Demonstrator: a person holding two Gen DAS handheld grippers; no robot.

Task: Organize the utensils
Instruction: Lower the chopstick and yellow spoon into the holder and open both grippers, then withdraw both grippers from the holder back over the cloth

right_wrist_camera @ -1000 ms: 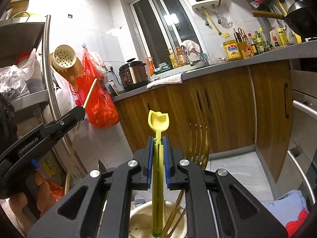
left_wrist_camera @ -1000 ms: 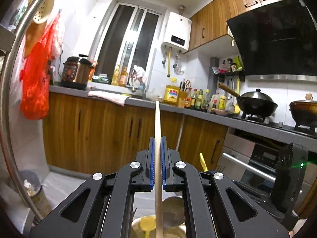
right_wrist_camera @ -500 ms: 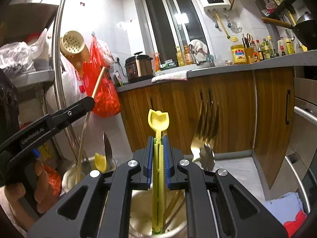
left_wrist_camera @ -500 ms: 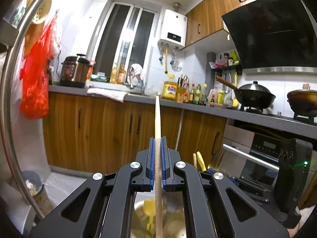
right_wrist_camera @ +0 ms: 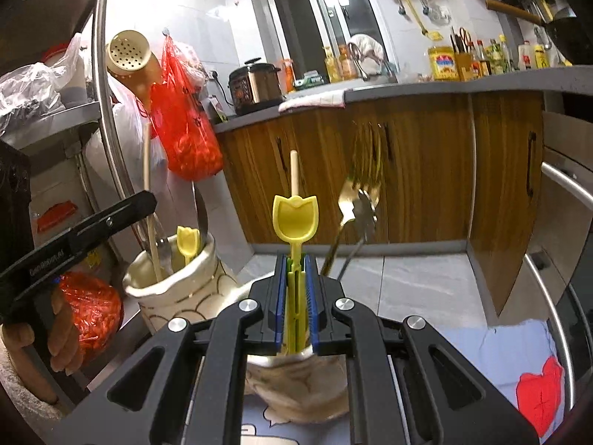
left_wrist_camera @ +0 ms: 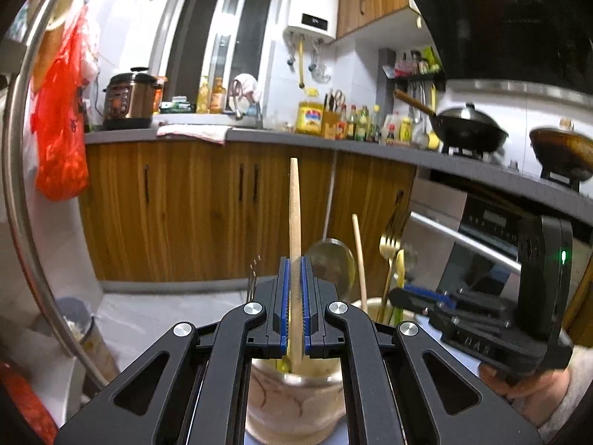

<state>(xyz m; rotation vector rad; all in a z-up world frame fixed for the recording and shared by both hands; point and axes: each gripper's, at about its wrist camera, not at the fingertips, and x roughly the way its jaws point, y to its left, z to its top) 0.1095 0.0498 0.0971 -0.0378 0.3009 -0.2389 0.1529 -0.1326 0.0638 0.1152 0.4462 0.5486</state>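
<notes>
My left gripper (left_wrist_camera: 294, 270) is shut on a wooden stick (left_wrist_camera: 295, 204) that stands upright, its lower end inside a cream ceramic cup (left_wrist_camera: 292, 393) just below the jaws. My right gripper (right_wrist_camera: 295, 267) is shut on a yellow tulip-shaped spoon (right_wrist_camera: 295, 218), which stands over a second cream cup (right_wrist_camera: 300, 393). That cup also holds a gold fork (right_wrist_camera: 359, 193) and a thin wooden chopstick (right_wrist_camera: 294, 172). In the right wrist view the left cup (right_wrist_camera: 174, 282) holds another yellow spoon (right_wrist_camera: 188, 243), with the left gripper (right_wrist_camera: 126, 207) above it.
Wooden cabinets (left_wrist_camera: 185, 215) under a grey counter run across the background. A curved metal rack pole (left_wrist_camera: 22, 204) and a red bag (left_wrist_camera: 59, 122) stand left. An oven (left_wrist_camera: 481, 244) is right. A bin (left_wrist_camera: 81, 326) is on the floor.
Both grippers have sunk and tipped downward with their utensils. The cups and the utensils standing in them have come further into view.
</notes>
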